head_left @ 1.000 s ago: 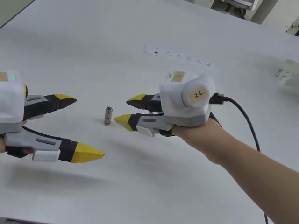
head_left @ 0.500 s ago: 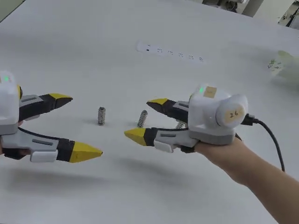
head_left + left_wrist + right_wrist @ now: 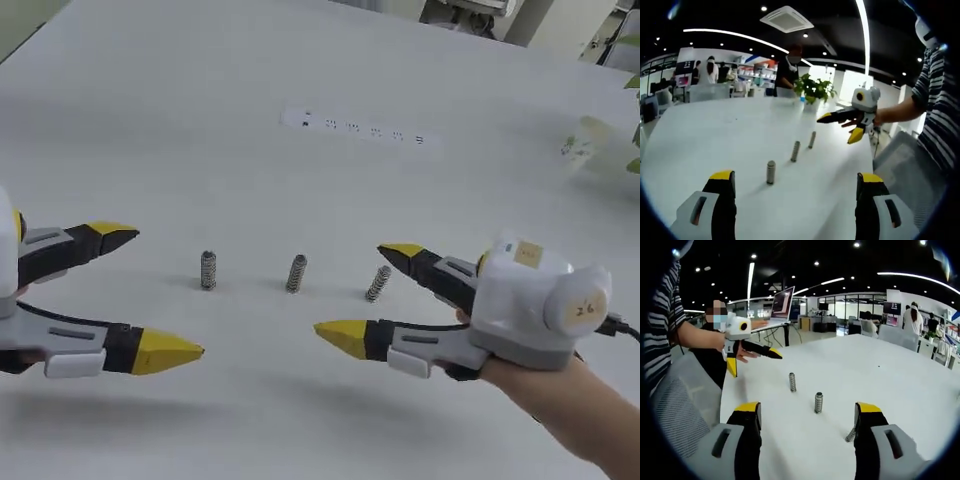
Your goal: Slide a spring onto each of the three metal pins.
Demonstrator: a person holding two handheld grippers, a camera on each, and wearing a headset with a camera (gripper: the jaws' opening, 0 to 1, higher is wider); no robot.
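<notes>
Grey springs (image 3: 297, 273), white table (image 3: 180, 110).

I see a white table (image 3: 150, 100), its top plain and matte; three springs stand on it in a row running side to side, each apart from the next; the left spring (image 3: 208, 270) is upright, the middle spring (image 3: 296, 273) close to upright, the right spring (image 3: 378, 283) leaning; beyond them, toward the far edge, a white power strip (image 3: 360, 128) lies flat; near the far right corner sits a small pale object (image 3: 580, 145), too blurred for me to name.

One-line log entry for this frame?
springs: three standing in a row on table | left gripper: open, empty | right gripper: open, empty
</notes>
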